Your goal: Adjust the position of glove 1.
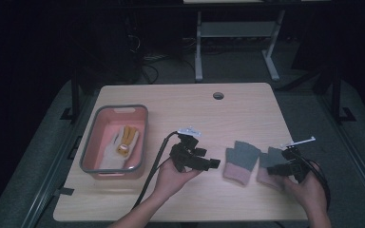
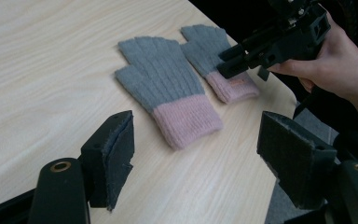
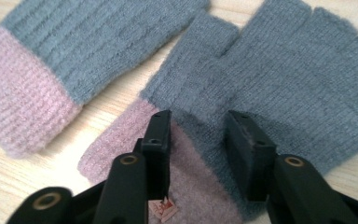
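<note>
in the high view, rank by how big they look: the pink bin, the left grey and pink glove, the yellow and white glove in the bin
1. pink bin, clearly largest.
2. Left grey and pink glove and yellow and white glove: they look about alike, and the second lies partly bunched in the bin, so I would not rank them.

Right tool (image 3: 198, 140) points down onto nearer glove (image 3: 270, 93), grey knit with pink cuff, lying flat on pale wood surface (image 3: 9, 182). Two black jaws partly apart, standing over boundary of grey body and pink cuff; glove fabric between them, pads not visibly pressing. Small tag at cuff edge by left jaw. Second glove (image 3: 74, 56), same colours, lies just beside at upper left, cuff toward left edge.
</note>
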